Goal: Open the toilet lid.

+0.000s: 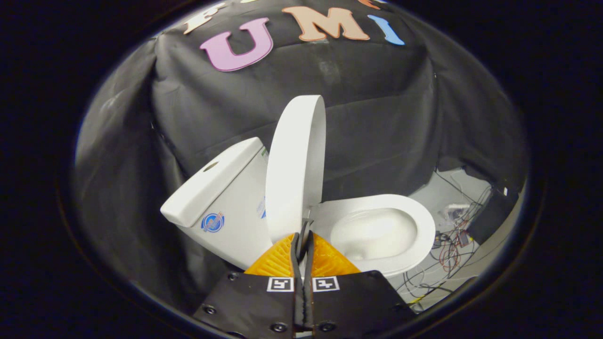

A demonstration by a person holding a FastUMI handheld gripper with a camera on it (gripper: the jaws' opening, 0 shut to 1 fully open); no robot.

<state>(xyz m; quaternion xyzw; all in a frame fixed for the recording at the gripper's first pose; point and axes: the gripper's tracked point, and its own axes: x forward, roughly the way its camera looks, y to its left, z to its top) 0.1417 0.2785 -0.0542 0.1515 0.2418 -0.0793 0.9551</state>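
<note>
Our gripper (302, 238) has its jaws pressed nearly together, holding nothing, tips just at the lower edge of the toilet lid (296, 165), which stands raised near the tank (221, 197). If we nudge it forward, it may drop onto the seat (414, 221).

Your claw (303, 235) has its fingers drawn nearly together, tips at the lower edge of the toilet lid (296, 165), though whether they pinch it is unclear. The lid stands raised, nearly upright, beside the tank (221, 197). The bowl (377, 230) lies uncovered, with loose cables (447, 254) on the floor beyond.
</note>
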